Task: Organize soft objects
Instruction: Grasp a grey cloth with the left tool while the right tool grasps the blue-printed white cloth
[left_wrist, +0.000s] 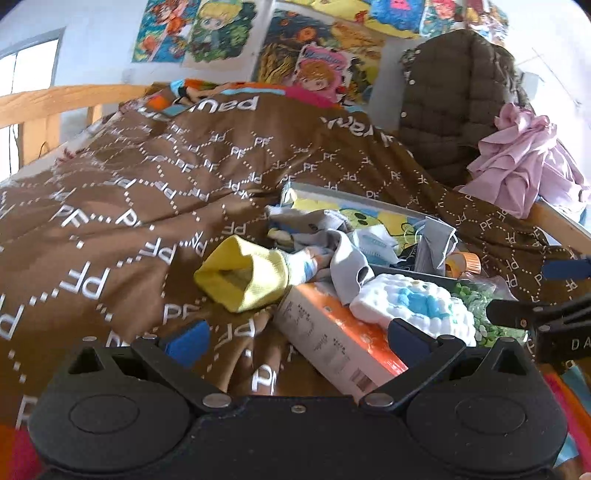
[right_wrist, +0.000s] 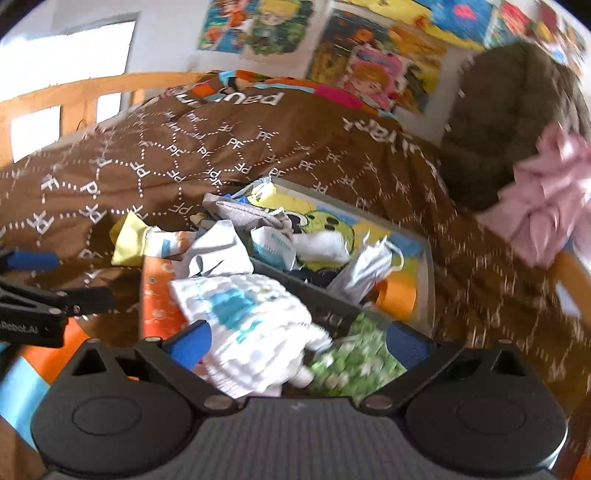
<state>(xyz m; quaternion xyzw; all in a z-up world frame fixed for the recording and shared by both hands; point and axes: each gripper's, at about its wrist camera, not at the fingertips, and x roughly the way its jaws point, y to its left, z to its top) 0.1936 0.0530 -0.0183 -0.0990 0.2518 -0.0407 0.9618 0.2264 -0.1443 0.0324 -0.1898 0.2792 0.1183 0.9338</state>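
Observation:
A grey tray (left_wrist: 364, 201) (right_wrist: 428, 258) with a cartoon picture lies on the bed. It holds a heap of soft things: a grey cloth (left_wrist: 347, 258), face masks (right_wrist: 369, 262) and a yellow-cuffed sock (left_wrist: 243, 275) (right_wrist: 127, 240) that spills out on the left. A white and blue fluffy cloth (left_wrist: 413, 306) (right_wrist: 251, 325) rests on the tray's near edge and on an orange and white box (left_wrist: 332, 332). My left gripper (left_wrist: 295, 338) is open over the box. My right gripper (right_wrist: 297, 341) is open, with the fluffy cloth lying between its fingers.
A brown blanket (left_wrist: 147, 192) printed with PF covers the bed. A bag of green beads (right_wrist: 354, 354) lies beside the fluffy cloth. At the back right, a quilted dark jacket (left_wrist: 454, 96) and a pink garment (left_wrist: 524, 166) hang by the wooden bed rail (left_wrist: 55, 99).

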